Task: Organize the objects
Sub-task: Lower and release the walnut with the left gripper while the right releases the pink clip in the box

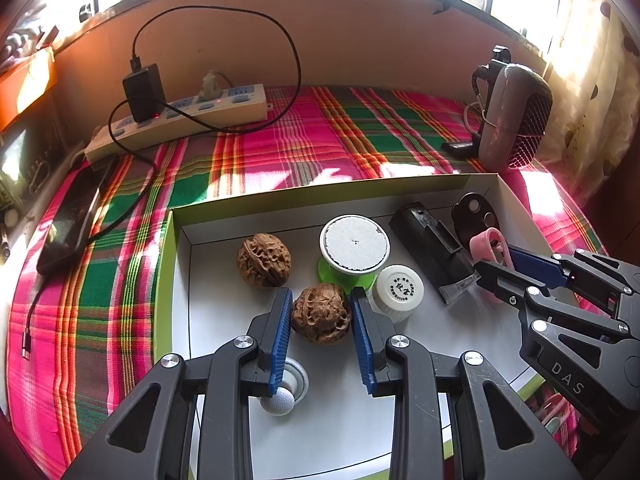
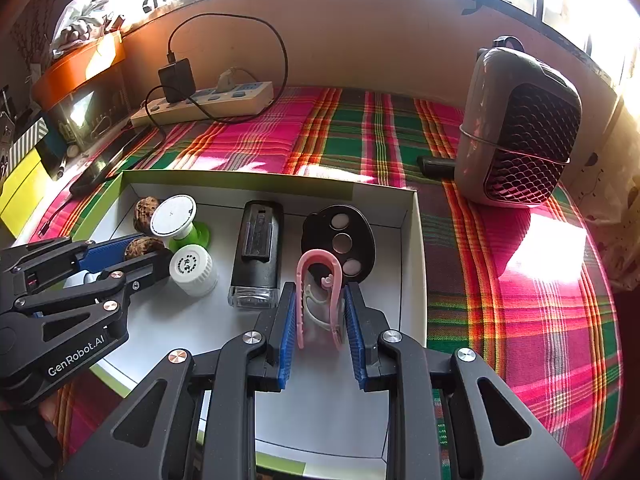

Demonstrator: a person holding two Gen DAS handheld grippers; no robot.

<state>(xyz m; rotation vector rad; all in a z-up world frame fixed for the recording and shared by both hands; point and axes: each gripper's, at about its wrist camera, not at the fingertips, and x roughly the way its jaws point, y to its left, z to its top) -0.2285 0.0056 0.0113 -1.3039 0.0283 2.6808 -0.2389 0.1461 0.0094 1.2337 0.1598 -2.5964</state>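
Observation:
A white shallow box (image 1: pixel 208 320) (image 2: pixel 412 240) lies on the plaid cloth. My left gripper (image 1: pixel 320 300) is closed around a brown walnut (image 1: pixel 321 313), its blue pads touching both sides; it shows from the side in the right wrist view (image 2: pixel 132 254). A second walnut (image 1: pixel 263 260) sits behind. My right gripper (image 2: pixel 320 300) is closed on a pink clip (image 2: pixel 320 292), also seen in the left wrist view (image 1: pixel 486 242). Also in the box: a green spool with white top (image 1: pixel 354 246), a white bottle (image 1: pixel 398 292), a black rectangular device (image 1: pixel 434 250) and a black oval piece (image 2: pixel 340 240).
A white power strip (image 1: pixel 180 120) with a black charger and cable lies at the back left. A dark phone (image 1: pixel 72 220) lies left of the box. A grey heater-like device (image 2: pixel 520 128) stands at the back right. A small white ball (image 1: pixel 278 400) lies under my left gripper.

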